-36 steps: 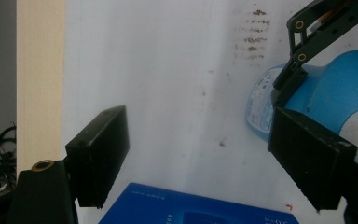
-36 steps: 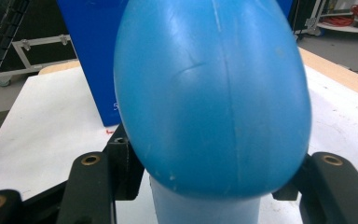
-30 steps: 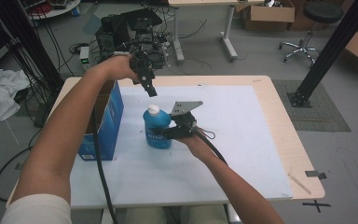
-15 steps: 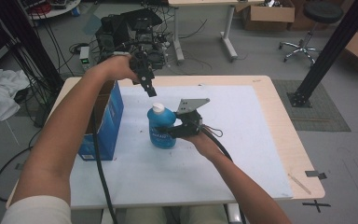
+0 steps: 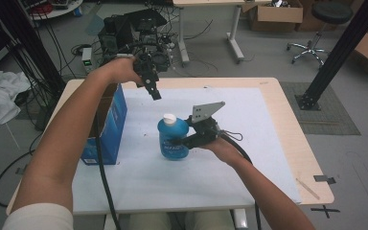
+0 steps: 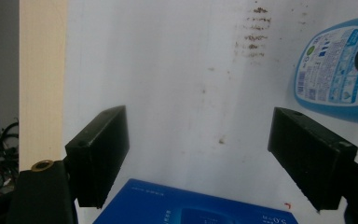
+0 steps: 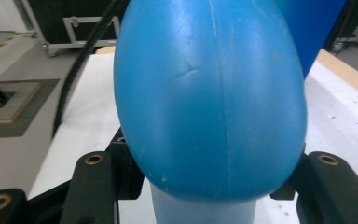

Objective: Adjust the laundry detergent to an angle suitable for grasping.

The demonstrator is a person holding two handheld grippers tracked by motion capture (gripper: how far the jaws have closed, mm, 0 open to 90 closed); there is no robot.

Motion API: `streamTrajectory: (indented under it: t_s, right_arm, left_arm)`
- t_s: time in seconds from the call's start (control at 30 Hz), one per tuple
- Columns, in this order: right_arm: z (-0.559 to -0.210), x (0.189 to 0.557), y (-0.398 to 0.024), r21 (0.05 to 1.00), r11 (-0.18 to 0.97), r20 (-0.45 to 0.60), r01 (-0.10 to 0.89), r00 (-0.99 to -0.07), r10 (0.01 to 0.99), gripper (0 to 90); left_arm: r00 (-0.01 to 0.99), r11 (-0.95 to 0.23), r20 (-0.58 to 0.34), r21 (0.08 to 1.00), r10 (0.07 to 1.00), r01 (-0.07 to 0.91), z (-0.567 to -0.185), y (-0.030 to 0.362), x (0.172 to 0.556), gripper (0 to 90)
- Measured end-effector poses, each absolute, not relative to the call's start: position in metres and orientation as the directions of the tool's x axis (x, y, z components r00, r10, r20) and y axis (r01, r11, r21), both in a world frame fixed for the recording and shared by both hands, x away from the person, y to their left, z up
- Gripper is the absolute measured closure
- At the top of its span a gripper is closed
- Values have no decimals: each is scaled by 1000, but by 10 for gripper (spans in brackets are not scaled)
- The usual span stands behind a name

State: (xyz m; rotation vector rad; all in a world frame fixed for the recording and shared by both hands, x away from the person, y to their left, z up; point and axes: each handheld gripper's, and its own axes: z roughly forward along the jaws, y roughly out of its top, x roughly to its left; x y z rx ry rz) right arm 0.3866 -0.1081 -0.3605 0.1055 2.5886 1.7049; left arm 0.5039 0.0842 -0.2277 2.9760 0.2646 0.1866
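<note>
Both tools (image 5: 172, 142) were black with brass-ringed screws; the right carried a grey plate, and one sleeve (image 5: 40, 218) looked cream.

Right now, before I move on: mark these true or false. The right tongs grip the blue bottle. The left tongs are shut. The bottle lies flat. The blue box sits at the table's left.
1. The right tongs grip the blue bottle: true.
2. The left tongs are shut: false, the jaws stand wide apart, holding nothing.
3. The bottle lies flat: false, it is upright, white cap on top.
4. The blue box sits at the table's left: true.
</note>
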Motion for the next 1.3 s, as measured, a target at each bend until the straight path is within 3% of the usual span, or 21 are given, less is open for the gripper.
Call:
streamTrajectory:
  t_s: [0.77, 1.3]
  right_arm:
    - [-373, 372, -146, 924, 381, 36, 32, -999, -5, 436]
    - [-389, 367, -150, 922, 385, 42, 40, -999, 3, 435]
  left_arm:
    - [976, -973, 109, 158, 187, 169, -229, 83, 501, 210]
    - [977, -973, 104, 155, 187, 169, -231, 81, 502, 211]
